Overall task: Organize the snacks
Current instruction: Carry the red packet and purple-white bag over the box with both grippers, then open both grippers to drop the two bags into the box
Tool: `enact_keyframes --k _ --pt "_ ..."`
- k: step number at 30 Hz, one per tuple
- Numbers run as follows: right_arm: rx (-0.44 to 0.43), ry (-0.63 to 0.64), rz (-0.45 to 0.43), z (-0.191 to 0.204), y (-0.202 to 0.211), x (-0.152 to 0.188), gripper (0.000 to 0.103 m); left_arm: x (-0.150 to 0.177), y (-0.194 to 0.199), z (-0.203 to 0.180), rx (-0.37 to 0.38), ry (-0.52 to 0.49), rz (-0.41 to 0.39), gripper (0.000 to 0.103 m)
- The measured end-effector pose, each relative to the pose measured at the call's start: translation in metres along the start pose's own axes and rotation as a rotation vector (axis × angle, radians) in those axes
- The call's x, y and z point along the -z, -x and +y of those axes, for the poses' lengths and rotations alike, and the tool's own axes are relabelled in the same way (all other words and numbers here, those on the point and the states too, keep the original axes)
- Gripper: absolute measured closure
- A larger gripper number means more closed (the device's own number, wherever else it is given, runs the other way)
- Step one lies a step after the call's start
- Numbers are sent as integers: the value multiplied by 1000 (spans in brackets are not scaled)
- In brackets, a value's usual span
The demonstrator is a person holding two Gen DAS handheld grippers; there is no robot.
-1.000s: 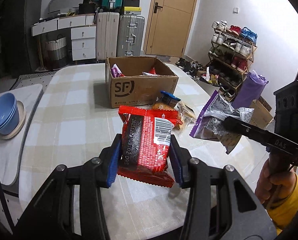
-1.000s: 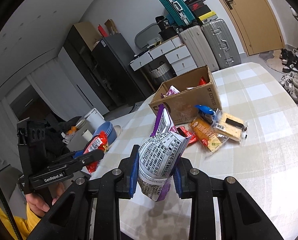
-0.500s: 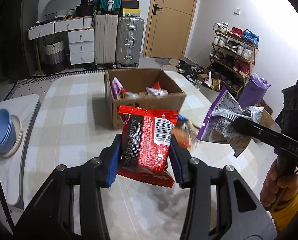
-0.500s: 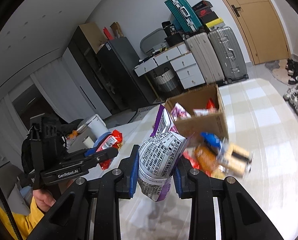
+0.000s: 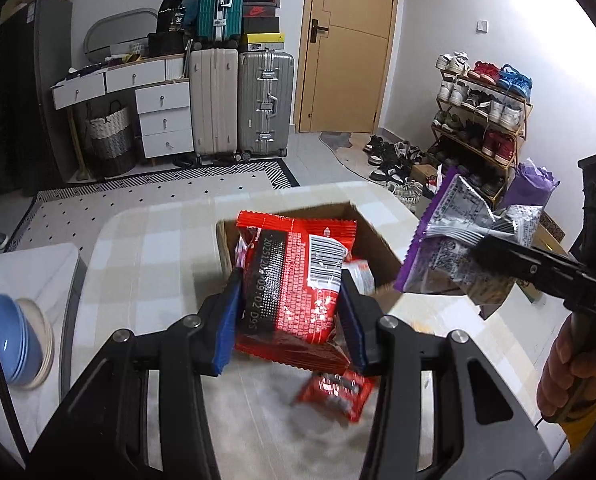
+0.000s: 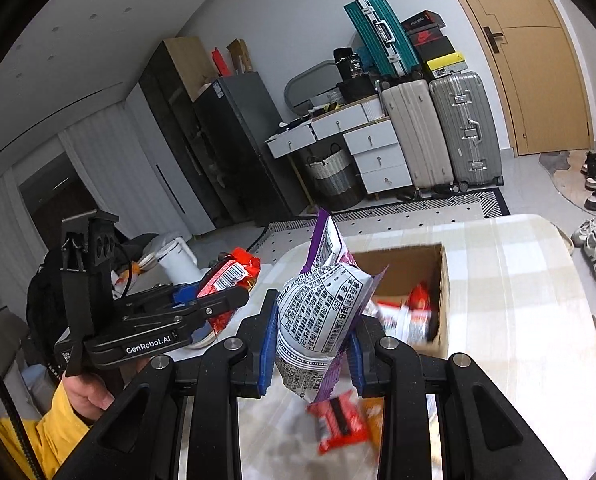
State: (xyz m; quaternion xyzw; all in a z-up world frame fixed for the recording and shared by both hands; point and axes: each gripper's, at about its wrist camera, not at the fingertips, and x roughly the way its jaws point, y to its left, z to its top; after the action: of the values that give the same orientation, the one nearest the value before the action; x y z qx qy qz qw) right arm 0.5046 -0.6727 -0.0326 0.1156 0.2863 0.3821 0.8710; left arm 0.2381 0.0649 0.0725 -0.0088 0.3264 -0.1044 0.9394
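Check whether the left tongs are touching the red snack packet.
Touching. The left wrist view shows the left tongs with both blue pads pressed against the sides of the red snack packet.

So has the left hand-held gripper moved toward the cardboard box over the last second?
Yes. The left hand-held gripper, shut on the red snack packet, has advanced toward the cardboard box; the packet now overlaps the box opening in the left wrist view, where earlier the box sat well beyond it.

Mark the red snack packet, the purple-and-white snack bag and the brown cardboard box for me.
Red snack packet (image 5: pixel 294 280): left wrist view, its printed middle.
Purple-and-white snack bag (image 6: pixel 317 312): right wrist view, its white printed face.
Brown cardboard box (image 6: pixel 443 280): right wrist view, its right side wall.
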Motion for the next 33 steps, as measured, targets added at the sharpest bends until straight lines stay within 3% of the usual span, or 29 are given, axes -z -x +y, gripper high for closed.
enact_keyframes --k 10,13,19,33 --pt "45 21 48 -21 -59 -45 74 -69 -85 18 -32 -5 54 61" --pt "67 19 71 -30 -78 -51 74 -82 -113 21 -1 -18 76 61" --pt "103 10 121 -48 -112 -53 73 -86 -166 15 -63 -113 113 61" --pt "121 7 180 -63 -150 -45 73 -78 -233 12 -36 -147 182 61"
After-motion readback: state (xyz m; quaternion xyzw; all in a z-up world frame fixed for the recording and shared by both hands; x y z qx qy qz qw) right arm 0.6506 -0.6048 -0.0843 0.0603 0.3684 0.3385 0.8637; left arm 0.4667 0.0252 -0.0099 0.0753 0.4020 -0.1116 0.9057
